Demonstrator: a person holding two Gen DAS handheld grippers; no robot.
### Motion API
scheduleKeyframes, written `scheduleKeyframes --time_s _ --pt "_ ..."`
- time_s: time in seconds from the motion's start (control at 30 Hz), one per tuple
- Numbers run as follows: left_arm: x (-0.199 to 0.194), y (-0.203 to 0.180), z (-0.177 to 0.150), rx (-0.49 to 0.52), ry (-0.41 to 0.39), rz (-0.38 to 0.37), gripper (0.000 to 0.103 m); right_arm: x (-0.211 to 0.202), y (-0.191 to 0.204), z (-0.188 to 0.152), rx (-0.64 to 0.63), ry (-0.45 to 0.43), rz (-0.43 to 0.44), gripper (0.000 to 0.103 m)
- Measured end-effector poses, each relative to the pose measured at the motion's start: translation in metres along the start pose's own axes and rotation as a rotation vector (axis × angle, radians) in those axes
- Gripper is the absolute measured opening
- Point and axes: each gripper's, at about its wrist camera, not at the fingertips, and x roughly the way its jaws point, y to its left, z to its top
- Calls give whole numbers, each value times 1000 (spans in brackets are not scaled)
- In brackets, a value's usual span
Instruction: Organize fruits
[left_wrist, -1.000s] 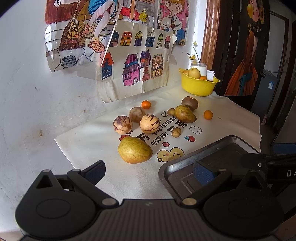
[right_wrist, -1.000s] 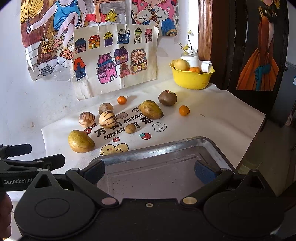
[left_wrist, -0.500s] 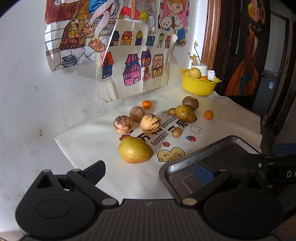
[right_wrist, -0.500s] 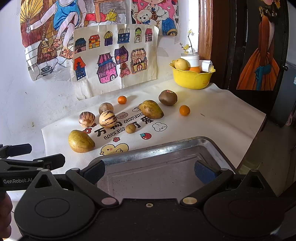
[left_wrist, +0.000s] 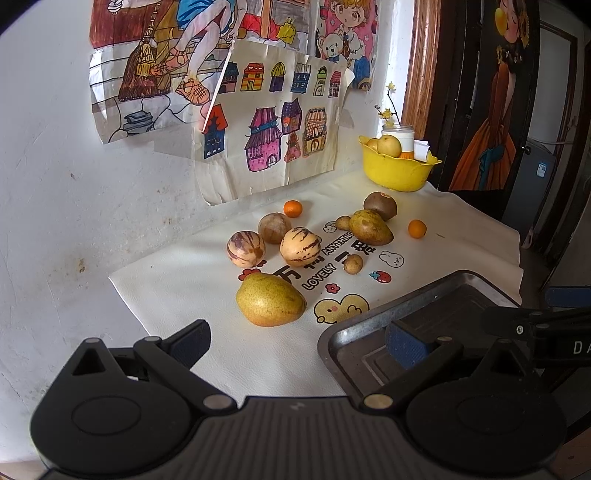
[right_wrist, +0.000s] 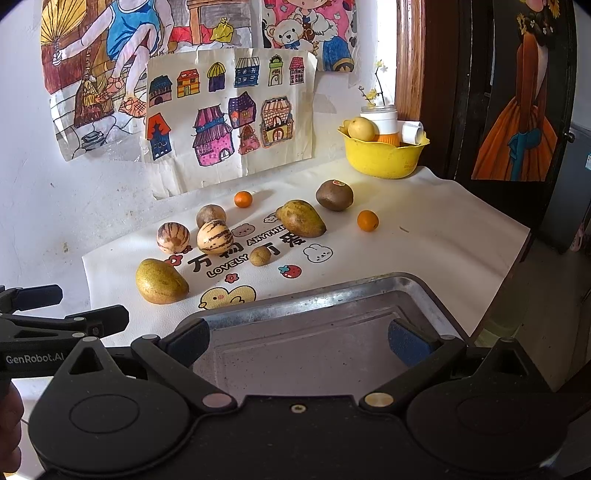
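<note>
Several fruits lie loose on a white printed cloth (left_wrist: 177, 295): a yellow-green mango (left_wrist: 270, 300) (right_wrist: 161, 281) nearest, two striped melons (left_wrist: 300, 246) (left_wrist: 245, 248), a brown round fruit (left_wrist: 274, 228), a second mango (left_wrist: 370, 226) (right_wrist: 302, 218), a kiwi (right_wrist: 334, 195), two small oranges (left_wrist: 417, 228) (right_wrist: 243, 199) and small brown fruits (right_wrist: 260, 256). A metal tray (right_wrist: 332, 295) (left_wrist: 369, 332) sits at the near edge. My left gripper (left_wrist: 297, 341) is open, short of the near mango. My right gripper (right_wrist: 297, 338) is open above the tray, holding nothing.
A yellow bowl (right_wrist: 384, 157) with a pear, a cup and paper stands at the back right by a wooden door frame. Drawings hang on the white wall (left_wrist: 55, 184) behind the cloth. The table edge drops off at the right. A hand (right_wrist: 9, 413) shows at lower left.
Both views have shifted very slightly; the fruits and tray stay where they were, and both grippers remain open.
</note>
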Motion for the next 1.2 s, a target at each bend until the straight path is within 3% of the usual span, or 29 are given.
scheduleKeyframes --time_s 0.9,1.2 --pt "16 10 -1 -12 21 34 103 8 -1 3 6 5 -2 103" --pt "48 31 5 -83 65 -14 103 26 -1 9 -3 31 6 103"
